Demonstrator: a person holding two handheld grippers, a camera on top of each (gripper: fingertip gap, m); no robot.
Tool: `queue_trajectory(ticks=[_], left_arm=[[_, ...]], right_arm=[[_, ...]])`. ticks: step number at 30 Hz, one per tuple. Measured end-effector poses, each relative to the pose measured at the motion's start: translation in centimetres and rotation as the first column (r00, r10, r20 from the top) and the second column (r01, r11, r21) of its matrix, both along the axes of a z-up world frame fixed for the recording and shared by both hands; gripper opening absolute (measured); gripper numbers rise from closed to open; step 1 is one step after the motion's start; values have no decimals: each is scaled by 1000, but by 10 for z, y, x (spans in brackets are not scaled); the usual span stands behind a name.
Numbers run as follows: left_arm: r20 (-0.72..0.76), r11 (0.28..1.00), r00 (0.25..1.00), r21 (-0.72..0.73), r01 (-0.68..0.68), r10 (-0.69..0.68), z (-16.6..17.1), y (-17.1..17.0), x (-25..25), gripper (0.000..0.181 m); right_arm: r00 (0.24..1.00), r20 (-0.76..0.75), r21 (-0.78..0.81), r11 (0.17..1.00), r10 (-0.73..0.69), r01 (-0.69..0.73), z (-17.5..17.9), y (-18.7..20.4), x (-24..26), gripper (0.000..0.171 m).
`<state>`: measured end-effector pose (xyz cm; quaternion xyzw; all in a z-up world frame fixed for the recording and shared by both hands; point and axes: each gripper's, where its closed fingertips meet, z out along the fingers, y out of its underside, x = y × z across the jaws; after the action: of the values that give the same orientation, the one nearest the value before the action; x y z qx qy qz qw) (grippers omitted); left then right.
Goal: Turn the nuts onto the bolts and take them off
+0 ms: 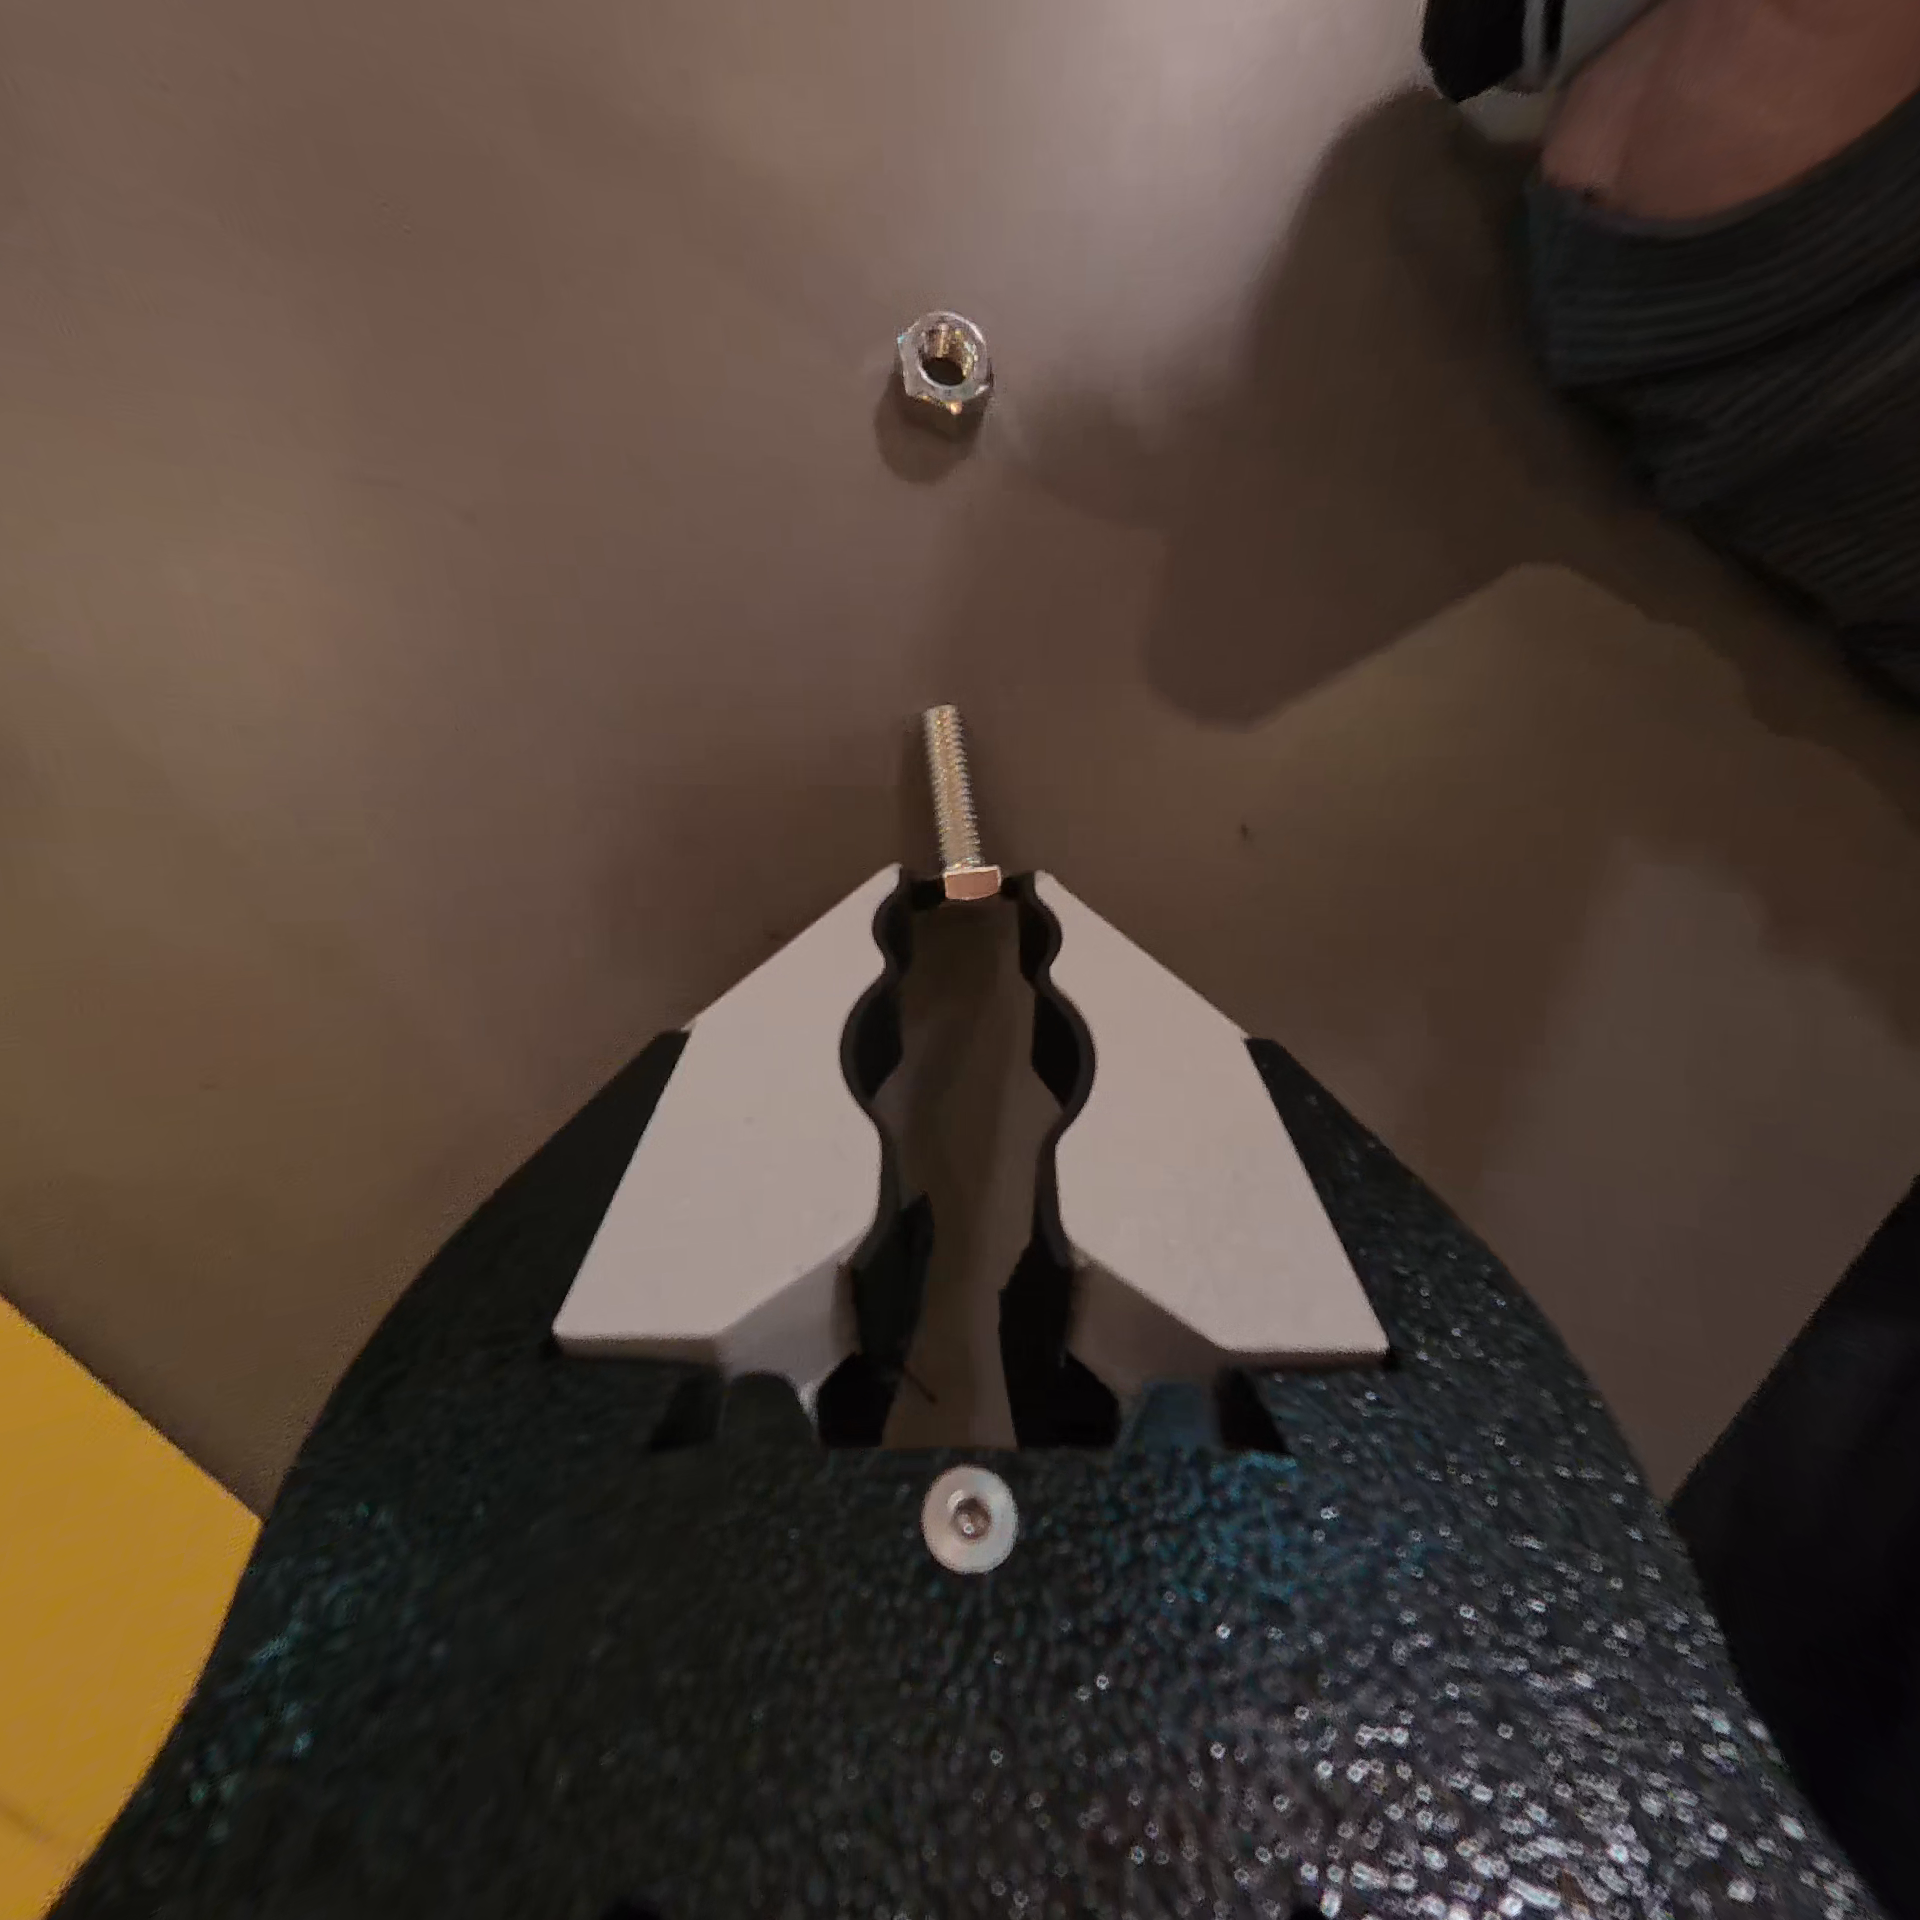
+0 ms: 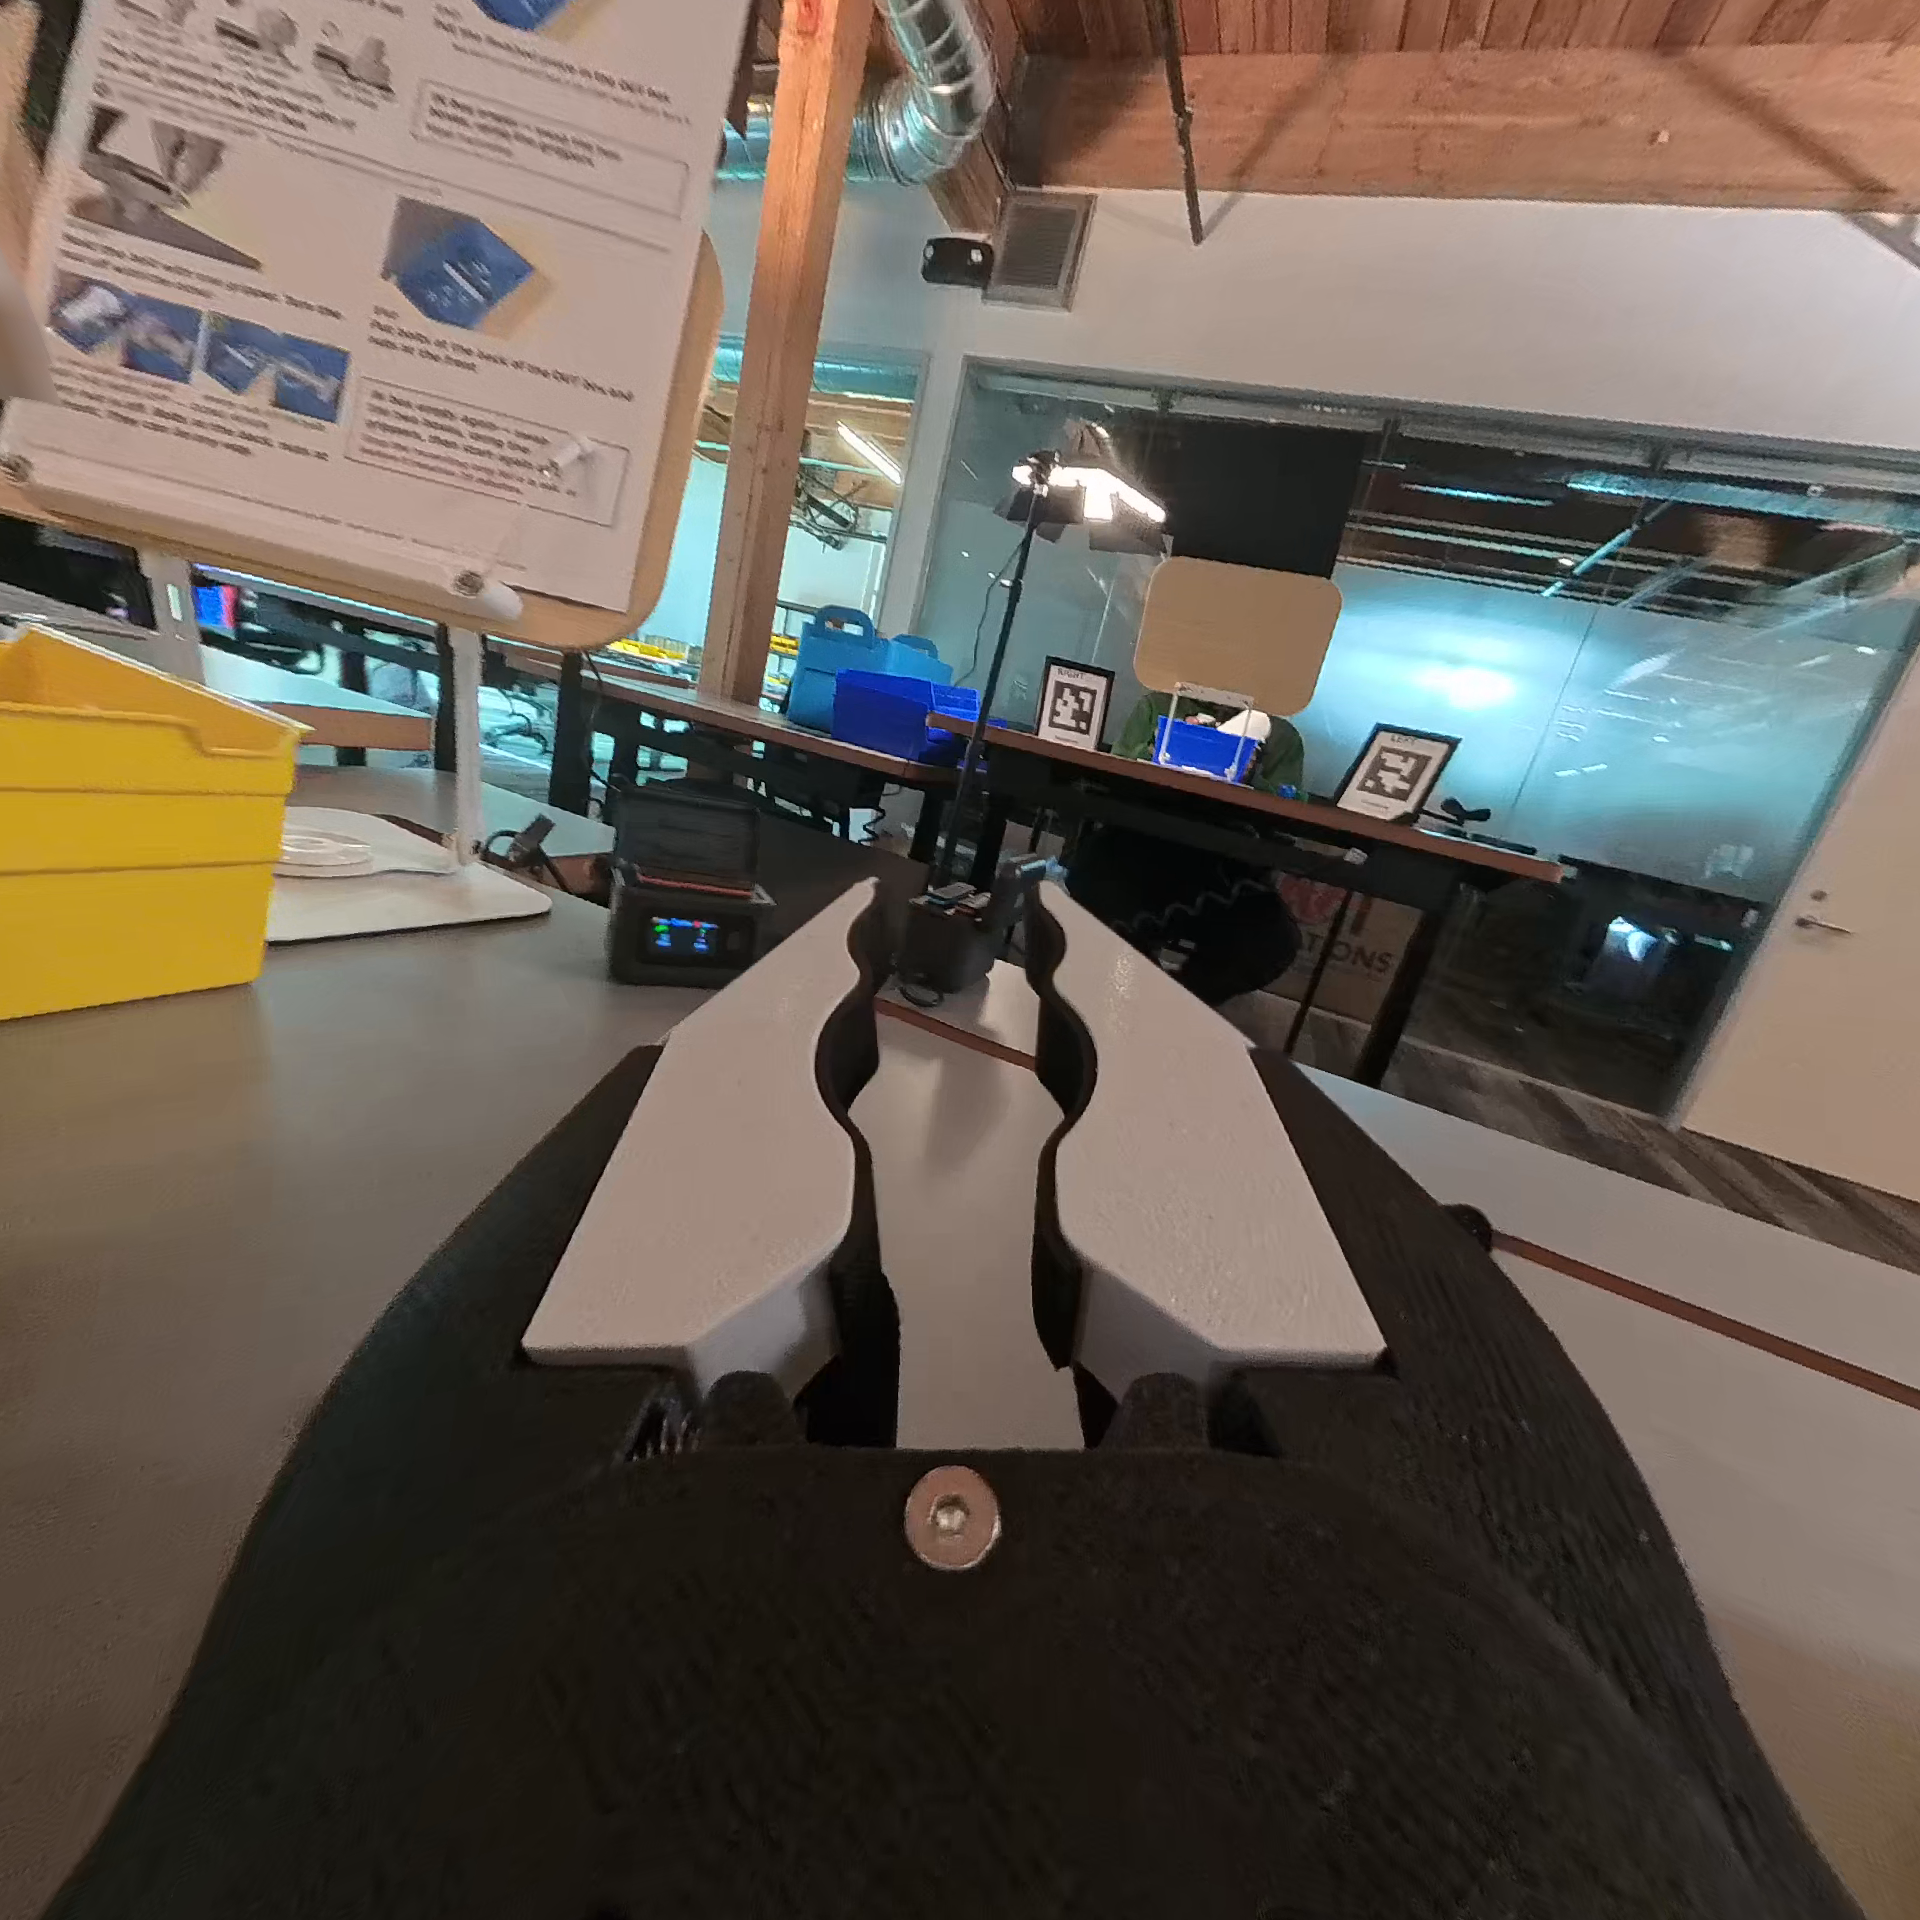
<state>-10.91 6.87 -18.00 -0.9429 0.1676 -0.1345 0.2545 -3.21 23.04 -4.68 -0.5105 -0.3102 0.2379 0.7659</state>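
In the left wrist view my left gripper is shut on the hex head of a small silver bolt. The threaded shank points forward, away from the fingertips, above the grey table. A silver hex nut lies loose on the table beyond the bolt's tip, apart from it. In the right wrist view my right gripper is open and empty, held level above the table and pointing out across the room. Neither the nut nor the bolt shows in that view.
A person's sleeve is at the upper right of the left wrist view. Stacked yellow bins stand at the left on the table, with a corner in the left wrist view. An instruction sheet on a stand and a small black device with a screen lie ahead. One gripper's finger ends stand about 20 cm off the other's. The left tips stand about 9 cm off the silver hex nut.
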Motion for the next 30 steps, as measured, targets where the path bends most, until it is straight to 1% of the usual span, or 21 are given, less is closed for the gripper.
queue_trajectory(ticks=[3,5,7,8,10,11,13,14,15,16,17,18,19,21,22,23,24,25,26,29,30], left_arm=[[-32,993,999,116,-9,13,6,10,-4,17],[-32,965,999,263,-17,27,21,23,-3,17],[-25,889,999,458,-14,29,44,36,-1,17],[-10,849,999,528,-24,35,53,40,-1,17],[0,737,1000,675,-21,29,73,45,0,17],[8,682,1000,731,-25,29,82,45,-1,17],[30,579,999,815,-36,19,99,41,1,17],[34,533,999,846,-29,1,108,38,3,17],[28,496,999,868,-15,-19,114,35,6,17],[19,469,999,883,1,-37,118,32,10,16],[10,445,998,895,16,-55,121,29,13,16],[4,428,997,903,29,-76,122,26,18,17],[1,423,995,905,41,-99,123,25,22,17],[-11,410,992,910,63,-129,123,22,29,17],[-17,410,989,909,76,-147,122,21,32,17],[-18,413,987,907,83,-160,121,21,34,16],[-19,417,986,905,87,-164,119,21,35,17],[-18,426,984,900,93,-177,117,20,37,17],[1,440,982,894,84,-190,115,20,38,17],[106,483,955,875,43,-277,112,16,44,17],[153,502,942,865,18,-299,112,15,45,27]], right_arm=[[997,-24,21,997,71,-70,5,-17,-2,26],[989,-31,15,990,143,-142,6,-30,-7,28],[967,-27,-48,966,253,-254,-1,-45,-16,30],[950,-18,-112,944,311,-311,-8,-50,-22,30],[911,-48,-256,876,410,-408,-17,-59,-31,31],[867,-94,-338,804,489,-490,-19,-68,-36,31],[781,-217,-520,607,586,-600,-22,-80,-45,37],[727,-300,-599,471,617,-647,-22,-88,-49,40],[659,-412,-646,308,629,-699,-19,-96,-51,44],[588,-525,-661,141,615,-737,-16,-104,-52,44],[523,-614,-649,0,591,-761,-13,-112,-52,46],[471,-671,-623,-93,573,-776,-10,-117,-52,47],[453,-692,-617,-134,562,-776,-11,-120,-53,47],[448,-689,-625,-154,569,-765,-15,-125,-56,47],[434,-700,-613,-165,567,-773,-13,-127,-56,45],[410,-717,-592,-183,564,-785,-9,-129,-56,41],[391,-728,-575,-190,563,-796,-5,-130,-54,28],[381,-725,-563,-176,574,-808,-3,-129,-53,12],[388,-702,-573,-150,597,-806,-4,-129,-52,8],[376,-621,-593,-99,688,-799,-6,-133,-48,8],[369,-584,-594,-71,722,-801,-7,-135,-46,8]])
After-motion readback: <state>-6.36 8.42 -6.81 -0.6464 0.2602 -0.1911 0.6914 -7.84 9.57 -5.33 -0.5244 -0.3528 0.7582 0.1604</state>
